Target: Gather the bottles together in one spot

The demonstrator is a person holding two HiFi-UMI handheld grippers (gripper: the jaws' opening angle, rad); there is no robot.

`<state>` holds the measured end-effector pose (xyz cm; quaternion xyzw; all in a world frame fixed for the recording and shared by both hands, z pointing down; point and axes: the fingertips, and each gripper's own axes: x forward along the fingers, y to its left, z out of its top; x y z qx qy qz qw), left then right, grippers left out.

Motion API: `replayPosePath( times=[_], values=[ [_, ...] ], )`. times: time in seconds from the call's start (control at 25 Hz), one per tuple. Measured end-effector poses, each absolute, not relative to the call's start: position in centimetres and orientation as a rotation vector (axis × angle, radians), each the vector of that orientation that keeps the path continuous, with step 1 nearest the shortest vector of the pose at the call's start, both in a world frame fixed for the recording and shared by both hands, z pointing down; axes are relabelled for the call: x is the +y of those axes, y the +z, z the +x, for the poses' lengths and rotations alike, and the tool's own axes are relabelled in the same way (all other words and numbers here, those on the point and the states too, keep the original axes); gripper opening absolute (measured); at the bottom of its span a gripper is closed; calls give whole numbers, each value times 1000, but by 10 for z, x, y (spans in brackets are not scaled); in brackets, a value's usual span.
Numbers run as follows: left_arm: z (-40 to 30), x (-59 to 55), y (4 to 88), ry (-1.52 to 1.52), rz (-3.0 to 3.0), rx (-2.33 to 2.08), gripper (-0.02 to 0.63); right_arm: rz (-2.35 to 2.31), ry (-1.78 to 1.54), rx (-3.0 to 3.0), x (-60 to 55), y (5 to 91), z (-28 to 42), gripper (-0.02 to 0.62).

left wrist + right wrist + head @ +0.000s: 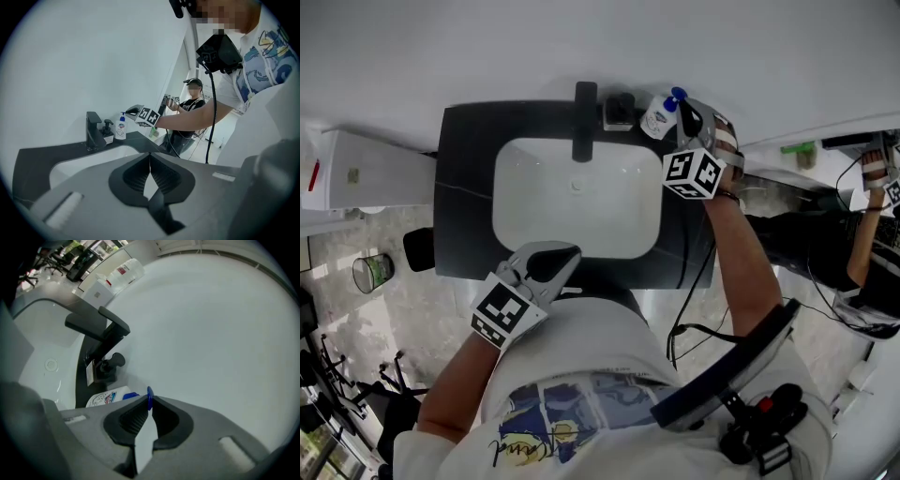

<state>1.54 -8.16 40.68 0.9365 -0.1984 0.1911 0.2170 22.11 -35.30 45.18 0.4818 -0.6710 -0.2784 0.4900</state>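
Head view: upper right of centre, the right tongs point(683, 106) meet the white plastic pump bottle with a blue nozzle point(656, 118) on the dark bench point(464, 187), beside the black tap point(584, 122); the left tongs point(566, 256) hang at lower centre.

Left gripper view: left tongs point(150, 157) clenched, empty; bottle point(121, 127) upright at mid-left.

Right gripper view: right tongs point(150, 401) grasping the bottle's blue nozzle.

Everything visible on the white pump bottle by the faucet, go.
The white pump bottle looks plastic, with a blue-and-red printed label and a blue pump head. It stands roughly upright at the back of the dark counter, beside a dark dispenser and the faucet. The right gripper is shut on the pump's blue nozzle; nothing else visibly touches it.
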Motion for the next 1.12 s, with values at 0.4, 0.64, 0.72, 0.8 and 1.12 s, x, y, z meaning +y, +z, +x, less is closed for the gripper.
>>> replayPosePath(
  times=[0.4,0.64,0.72,0.8,1.12],
  values=[
    [29,-81,409,538,2572,-601,5,1183,-841,-1606,-326,463,212,26],
    [37,-80,407,543,2581,-602,5,1203,-847,-1643,-312,462,202,34],
    [40,-78,407,547,2584,-599,5,1207,-828,-1662,-312,463,202,37],
    [42,-77,407,550,2585,-598,5,1206,-805,-1682,-311,466,201,66],
    [47,-76,404,553,2590,-610,5,1201,-777,-1741,-307,472,201,149]
  ],
)
